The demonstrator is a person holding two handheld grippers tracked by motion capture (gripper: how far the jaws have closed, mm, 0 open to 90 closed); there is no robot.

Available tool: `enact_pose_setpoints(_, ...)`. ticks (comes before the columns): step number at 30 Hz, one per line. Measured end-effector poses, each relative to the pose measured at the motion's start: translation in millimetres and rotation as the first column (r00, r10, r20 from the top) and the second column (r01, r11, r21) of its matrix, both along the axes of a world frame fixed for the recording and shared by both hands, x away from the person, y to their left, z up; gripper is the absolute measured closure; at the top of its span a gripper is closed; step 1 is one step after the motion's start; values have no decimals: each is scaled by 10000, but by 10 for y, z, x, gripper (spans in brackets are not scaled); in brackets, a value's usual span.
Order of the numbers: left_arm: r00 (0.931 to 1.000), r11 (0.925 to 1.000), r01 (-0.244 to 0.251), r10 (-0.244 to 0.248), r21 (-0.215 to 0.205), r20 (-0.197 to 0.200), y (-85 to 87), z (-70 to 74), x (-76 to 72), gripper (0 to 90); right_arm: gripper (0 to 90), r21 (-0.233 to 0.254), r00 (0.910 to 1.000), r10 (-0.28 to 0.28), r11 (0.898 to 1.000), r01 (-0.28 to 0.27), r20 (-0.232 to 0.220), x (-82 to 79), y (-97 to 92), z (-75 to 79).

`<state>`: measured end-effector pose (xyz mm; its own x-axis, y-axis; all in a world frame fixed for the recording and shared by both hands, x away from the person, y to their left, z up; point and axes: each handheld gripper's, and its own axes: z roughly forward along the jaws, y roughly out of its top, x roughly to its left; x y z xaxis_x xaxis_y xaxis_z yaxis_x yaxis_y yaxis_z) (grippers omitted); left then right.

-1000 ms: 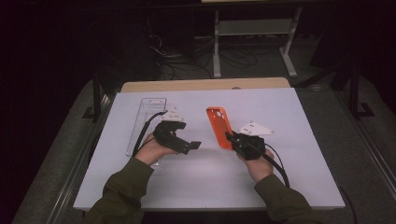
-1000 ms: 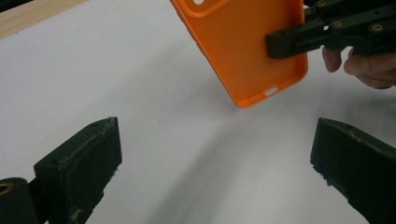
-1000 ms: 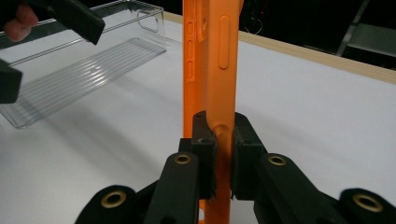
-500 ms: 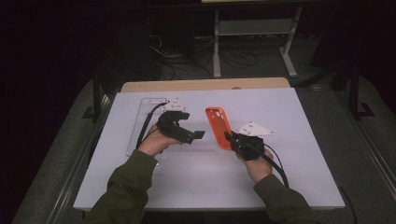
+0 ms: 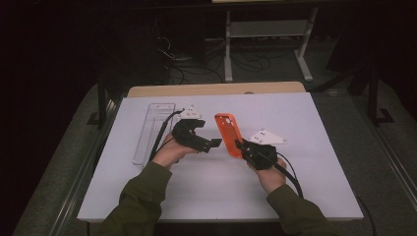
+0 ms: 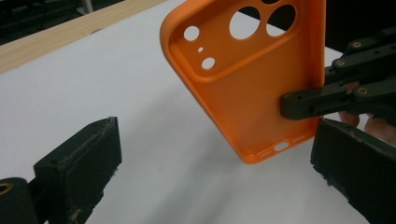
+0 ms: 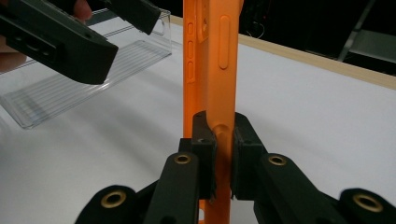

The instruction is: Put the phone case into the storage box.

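An orange phone case [image 5: 227, 132] stands tilted above the white table, its inside and camera cut-outs facing the left gripper view [image 6: 247, 79]. My right gripper [image 5: 242, 146] is shut on the case's lower edge; in the right gripper view the case [image 7: 212, 60] rises edge-on between the pinching jaws [image 7: 217, 156]. My left gripper [image 5: 210, 139] hovers just left of the case with its jaws wide open [image 6: 215, 172], and nothing touches its pads [image 6: 84, 163]. The case sits ahead of those jaws, apart from them.
A clear plastic tray [image 5: 150, 132] lies at the table's left, behind the left hand, also seen as the tray [image 7: 84, 79]. A wooden strip [image 5: 216, 89] borders the far edge of the white tabletop [image 5: 314, 182]. Cables trail from both grippers toward the person.
The left gripper has shifted a little away from the person and toward the orange case. The right gripper and the case have stayed put.
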<state>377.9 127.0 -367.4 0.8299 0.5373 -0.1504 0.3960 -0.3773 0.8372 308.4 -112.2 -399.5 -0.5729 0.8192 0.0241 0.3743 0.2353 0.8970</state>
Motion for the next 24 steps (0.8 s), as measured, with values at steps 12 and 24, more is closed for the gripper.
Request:
enact_pose_setpoints(12, 9999, 9998, 75, -77, -178, -71, -60, -30, -1, 0, 805, -40, 9997, 239, 9997, -239, 83, -38, 95, -11)
enact_pose_setpoints(24, 10000, 9991, 13, -10, -423, 78, -77, -27, -12, 0, 805, -19, 9988, 484, 9988, -484, 34, -68, 148, -16)
